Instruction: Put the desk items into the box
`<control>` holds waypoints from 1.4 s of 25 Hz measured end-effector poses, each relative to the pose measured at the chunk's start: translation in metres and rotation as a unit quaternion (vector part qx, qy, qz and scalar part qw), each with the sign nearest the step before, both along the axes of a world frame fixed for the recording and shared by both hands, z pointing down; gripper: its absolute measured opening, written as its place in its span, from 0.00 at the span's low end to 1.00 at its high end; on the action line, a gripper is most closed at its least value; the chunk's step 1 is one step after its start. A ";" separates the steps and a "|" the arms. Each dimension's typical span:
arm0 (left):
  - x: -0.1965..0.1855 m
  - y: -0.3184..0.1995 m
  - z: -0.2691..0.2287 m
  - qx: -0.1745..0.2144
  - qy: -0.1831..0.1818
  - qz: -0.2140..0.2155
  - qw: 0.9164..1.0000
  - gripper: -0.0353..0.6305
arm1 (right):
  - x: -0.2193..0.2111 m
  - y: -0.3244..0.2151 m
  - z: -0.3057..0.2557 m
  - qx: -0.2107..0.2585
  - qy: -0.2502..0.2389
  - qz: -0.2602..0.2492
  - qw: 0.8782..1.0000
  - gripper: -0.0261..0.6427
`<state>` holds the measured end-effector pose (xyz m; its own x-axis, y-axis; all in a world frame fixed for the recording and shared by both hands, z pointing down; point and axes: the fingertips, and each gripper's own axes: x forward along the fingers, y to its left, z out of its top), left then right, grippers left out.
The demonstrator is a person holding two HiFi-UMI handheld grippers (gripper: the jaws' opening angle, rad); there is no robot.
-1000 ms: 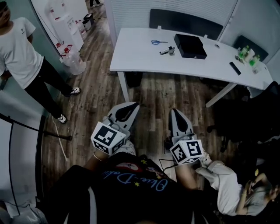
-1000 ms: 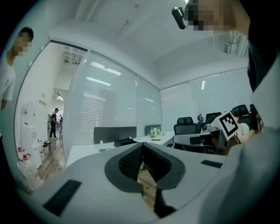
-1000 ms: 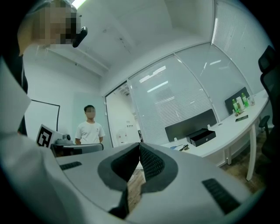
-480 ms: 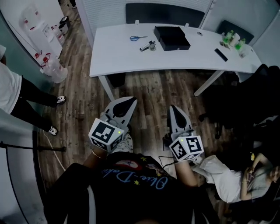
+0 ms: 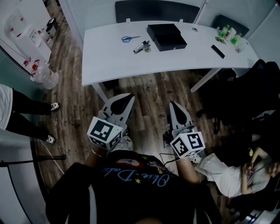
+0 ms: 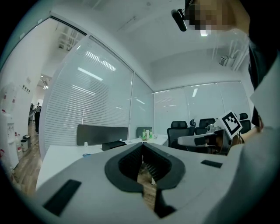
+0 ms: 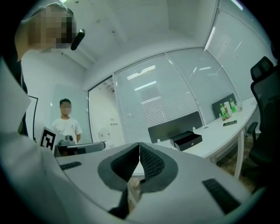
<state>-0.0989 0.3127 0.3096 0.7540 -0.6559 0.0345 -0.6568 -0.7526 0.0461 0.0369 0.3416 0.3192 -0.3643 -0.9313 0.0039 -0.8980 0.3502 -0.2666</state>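
Holding a gripper in each hand, the person stood on the wooden floor (image 5: 148,94), a little apart from the white desk (image 5: 109,61). The left gripper (image 5: 130,96) and the right gripper (image 5: 173,105) both pointed level toward the desk, side by side and not touching each other. In the left gripper view the two jaws met at their tips, clenched with nothing between them. In the right gripper view the jaws were pressed together in the same way, also with nothing inside.

The black box (image 5: 166,36) lay on the far part of the desk, near the dark partition (image 5: 153,9). Just beside it, on its left, was a small dark and silver item (image 5: 141,47) that I could not identify. A pair of scissors (image 5: 130,39) with blue handles lay further to the left. On the right part of the desk were a flat black object (image 5: 217,51) and some green bottles (image 5: 227,34). All these things were well apart from both grippers.

Another person (image 5: 17,113) stood at the left, and one more person (image 5: 245,170) sat low at the right, near a black office chair (image 5: 258,87).
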 end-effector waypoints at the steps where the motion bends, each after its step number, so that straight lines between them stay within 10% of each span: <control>1: 0.000 -0.007 -0.001 0.001 0.000 0.001 1.000 0.07 | -0.001 -0.007 -0.001 0.000 0.000 0.001 1.000 0.05; 35: -0.023 -0.169 0.006 0.019 -0.022 0.049 0.998 0.07 | -0.031 -0.168 0.001 -0.028 -0.004 0.025 0.999 0.06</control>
<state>-0.1222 0.1442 0.3160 0.8132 -0.5801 0.0456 -0.5803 -0.8143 -0.0107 0.0061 0.1740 0.3198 -0.3184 -0.9465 0.0532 -0.9116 0.2903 -0.2911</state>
